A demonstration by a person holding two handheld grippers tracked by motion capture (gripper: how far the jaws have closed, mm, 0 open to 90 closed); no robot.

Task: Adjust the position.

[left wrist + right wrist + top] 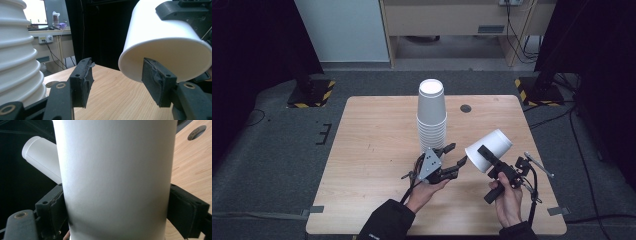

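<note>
High view: we note right tongs [482, 156] clamped on tilted white cup [490, 148]; left tongs [453, 159] apart, empty, just beside its rim.

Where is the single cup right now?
High view: cup held tilted in the right gripper, right of the cup stack, above the table.

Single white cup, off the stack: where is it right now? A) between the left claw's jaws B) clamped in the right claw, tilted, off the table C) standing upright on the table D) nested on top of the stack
B: the right claw grips the single white cup by its sides, tilted above the table; the left claw is open beside it.
</note>
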